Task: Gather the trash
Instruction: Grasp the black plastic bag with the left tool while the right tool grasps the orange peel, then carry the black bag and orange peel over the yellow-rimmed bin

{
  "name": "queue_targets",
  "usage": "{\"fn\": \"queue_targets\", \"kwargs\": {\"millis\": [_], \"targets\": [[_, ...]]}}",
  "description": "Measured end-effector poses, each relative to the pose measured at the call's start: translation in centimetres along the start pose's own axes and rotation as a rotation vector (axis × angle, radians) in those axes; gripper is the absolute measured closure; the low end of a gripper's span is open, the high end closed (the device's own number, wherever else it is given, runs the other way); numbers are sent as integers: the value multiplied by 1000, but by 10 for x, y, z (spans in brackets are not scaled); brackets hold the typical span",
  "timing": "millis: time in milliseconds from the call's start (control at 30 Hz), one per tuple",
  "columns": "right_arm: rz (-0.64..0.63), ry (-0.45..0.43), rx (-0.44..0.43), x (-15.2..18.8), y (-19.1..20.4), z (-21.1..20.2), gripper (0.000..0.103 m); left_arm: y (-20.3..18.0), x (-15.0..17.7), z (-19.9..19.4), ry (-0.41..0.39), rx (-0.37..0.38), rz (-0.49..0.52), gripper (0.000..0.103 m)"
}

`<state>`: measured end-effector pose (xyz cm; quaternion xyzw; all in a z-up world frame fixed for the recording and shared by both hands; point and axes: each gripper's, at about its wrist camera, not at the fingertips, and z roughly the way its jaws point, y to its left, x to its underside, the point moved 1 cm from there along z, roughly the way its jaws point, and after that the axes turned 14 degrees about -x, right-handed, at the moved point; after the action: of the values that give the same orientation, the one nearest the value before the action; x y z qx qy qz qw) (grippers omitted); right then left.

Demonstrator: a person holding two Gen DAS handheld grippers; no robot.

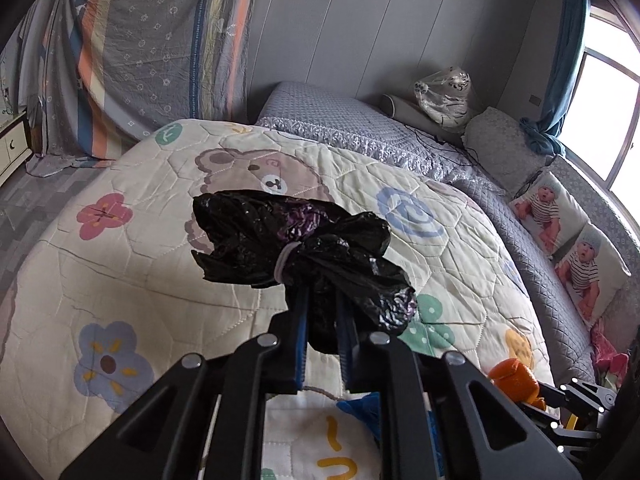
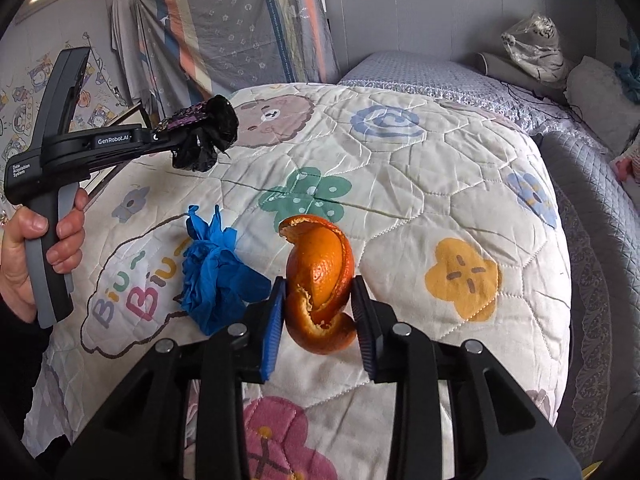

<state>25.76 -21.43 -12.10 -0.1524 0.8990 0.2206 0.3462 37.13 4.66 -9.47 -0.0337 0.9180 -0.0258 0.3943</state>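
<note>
Left wrist view: the left gripper has its two blue-padded fingers drawn narrow and clamped on a crumpled black plastic bag, which is bunched at its neck by a pale elastic band; the bag is lifted clear of the quilt, a cream cover printed with a bear and flowers that lies over the bed. What the bag contains cannot be told, as its film is opaque. At the lower right edge an orange peel and part of the right gripper appear. Behind the quilt lie a grey bedspread, a clear sack holding a plush toy against the wall, and two photo-printed cushions under the window. Right wrist view: the right gripper holds the curled orange peel between its blue pads, the fingers partly closed onto the peel's sides. A crumpled blue glove rests on the quilt just left of the peel, touching neither gripper. At upper left a hand grips the handle of the left gripper, whose tips carry the black plastic bag above the quilt.
</note>
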Motion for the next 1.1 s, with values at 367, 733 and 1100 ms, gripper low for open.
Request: {"fn": "queue_targets", "kwargs": {"millis": [367,733,1100], "targets": [[6,-66,26,9,5,-35,72,16,14,-55,-127,-63,43,91],[34,-132,58,20,2,-68,72,-7,33,-97,-175,5,78,91],[58,-203,100,36,-6,-112,72,-65,51,-131,-208,107,158,91]]}}
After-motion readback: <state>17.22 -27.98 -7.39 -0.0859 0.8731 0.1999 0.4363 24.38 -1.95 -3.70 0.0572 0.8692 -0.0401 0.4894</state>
